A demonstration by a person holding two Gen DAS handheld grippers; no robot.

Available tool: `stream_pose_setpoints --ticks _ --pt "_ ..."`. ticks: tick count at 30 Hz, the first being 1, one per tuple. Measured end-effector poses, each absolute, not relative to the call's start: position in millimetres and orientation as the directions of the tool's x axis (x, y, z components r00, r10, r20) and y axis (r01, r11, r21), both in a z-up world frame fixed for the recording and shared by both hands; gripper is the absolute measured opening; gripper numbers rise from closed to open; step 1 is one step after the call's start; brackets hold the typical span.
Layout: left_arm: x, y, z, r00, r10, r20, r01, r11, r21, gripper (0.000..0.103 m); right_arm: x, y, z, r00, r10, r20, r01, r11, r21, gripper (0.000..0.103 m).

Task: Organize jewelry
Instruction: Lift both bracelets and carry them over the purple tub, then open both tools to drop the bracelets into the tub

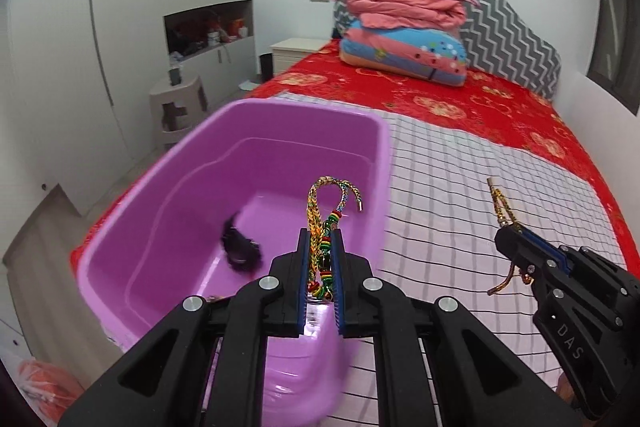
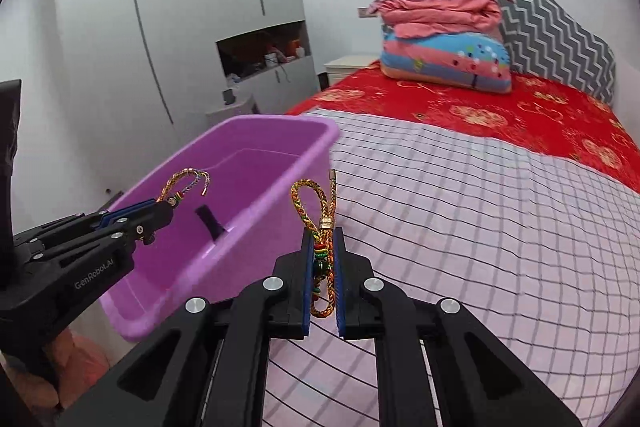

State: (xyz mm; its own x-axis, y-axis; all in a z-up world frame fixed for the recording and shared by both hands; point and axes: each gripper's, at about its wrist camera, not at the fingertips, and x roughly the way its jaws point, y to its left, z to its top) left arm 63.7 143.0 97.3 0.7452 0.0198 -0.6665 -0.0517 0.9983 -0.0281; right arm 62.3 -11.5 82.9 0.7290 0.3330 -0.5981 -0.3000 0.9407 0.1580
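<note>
The left gripper (image 1: 320,239) is clamping a multicoloured braided cord bracelet with red, green and yellow beads (image 1: 325,211) above the open purple plastic tub (image 1: 362,119). The right gripper (image 2: 323,239) is pinching a second gold-and-orange braided bracelet (image 2: 316,203) over the pink checked blanket (image 2: 460,227), beside the tub. A dark, blurred item (image 1: 240,243) is lying inside the tub.

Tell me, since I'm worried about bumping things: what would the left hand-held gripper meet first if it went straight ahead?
Likely the purple bin: the left hand-held gripper, shut on a braided bracelet, points into its open interior, toward the floor or far wall. Depth is unclear.
</note>
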Motion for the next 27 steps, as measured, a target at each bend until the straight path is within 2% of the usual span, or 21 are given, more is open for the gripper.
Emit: stream_pose_setpoints --ticks 9,24,25,26,27 --pt "79 206 75 0.685 0.111 -0.721 -0.189 0.981 -0.029 0.01 102 63 74 0.641 0.415 -0.645 -0.412 0.896 0.167 0.009" --pt "98 234 45 0.615 0.122 -0.779 -0.258 0.965 -0.053 0.014 139 109 50 0.565 0.415 -0.713 -0.454 0.878 0.15 0.009" --pt "99 235 44 0.612 0.125 -0.781 -0.262 0.964 -0.051 0.018 141 111 50 0.563 0.41 -0.717 -0.454 0.879 0.147 0.009" --pt "99 236 44 0.609 0.13 -0.782 -0.268 0.962 -0.048 0.031 142 111 50 0.565 0.41 -0.716 -0.454 0.879 0.146 0.013" --pt "99 237 45 0.609 0.135 -0.781 -0.273 0.961 -0.047 0.04 142 110 51 0.569 0.408 -0.714 -0.451 0.881 0.144 0.028"
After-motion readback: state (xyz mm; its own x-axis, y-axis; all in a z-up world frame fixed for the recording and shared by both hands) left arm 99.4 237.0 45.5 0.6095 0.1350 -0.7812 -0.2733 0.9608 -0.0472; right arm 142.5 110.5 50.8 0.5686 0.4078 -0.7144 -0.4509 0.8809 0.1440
